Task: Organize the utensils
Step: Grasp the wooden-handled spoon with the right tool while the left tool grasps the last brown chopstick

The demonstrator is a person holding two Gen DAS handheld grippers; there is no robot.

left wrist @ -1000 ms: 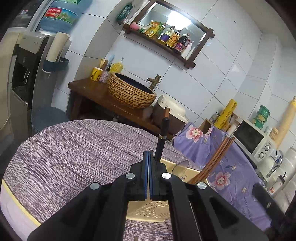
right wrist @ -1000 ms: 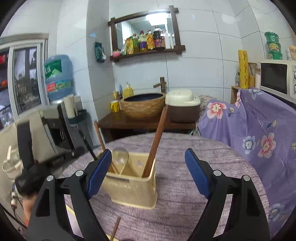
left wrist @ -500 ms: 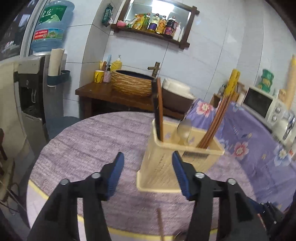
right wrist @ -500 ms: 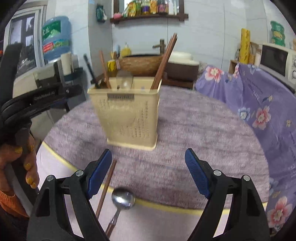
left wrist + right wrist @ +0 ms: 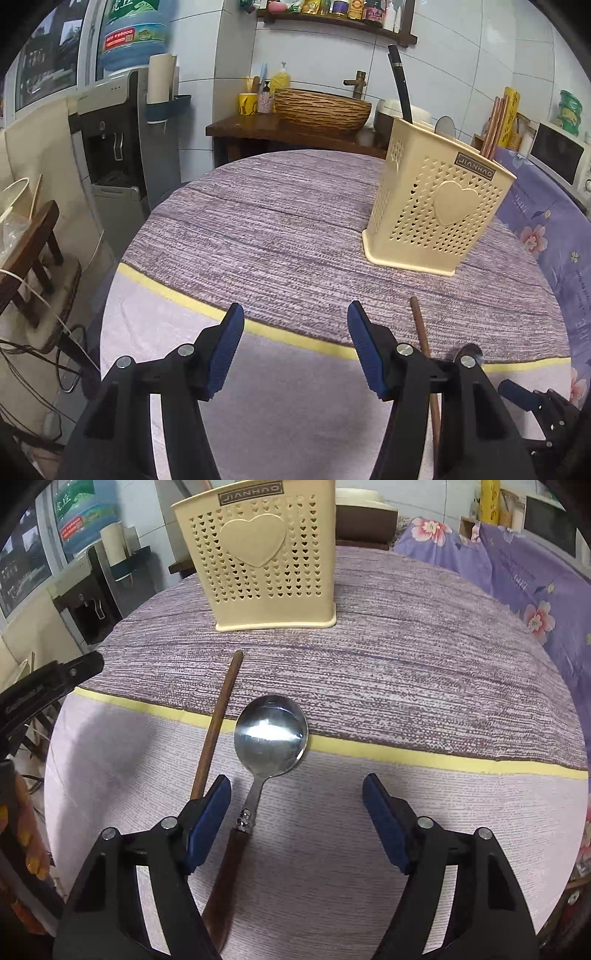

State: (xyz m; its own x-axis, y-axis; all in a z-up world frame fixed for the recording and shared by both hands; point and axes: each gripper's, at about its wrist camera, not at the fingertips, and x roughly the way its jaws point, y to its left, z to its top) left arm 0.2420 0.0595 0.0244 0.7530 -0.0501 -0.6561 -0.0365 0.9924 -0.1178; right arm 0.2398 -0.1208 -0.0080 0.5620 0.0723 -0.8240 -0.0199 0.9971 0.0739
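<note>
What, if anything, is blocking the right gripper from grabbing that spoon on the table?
Nothing visible. The spoon lies bare on the tablecloth, its handle running between the closing jaws of the right gripper. A wooden chopstick lies beside it on the left, apart from it.

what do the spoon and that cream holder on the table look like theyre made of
Round-bowled spoon: polished metal, likely steel, judging by the mirror-bright glare in the bowl; its dark brown handle looks like wood, possibly plastic. Cream perforated utensil holder: matte moulded plastic, judging by the uniform heart-shaped holes and raised heart.
</note>
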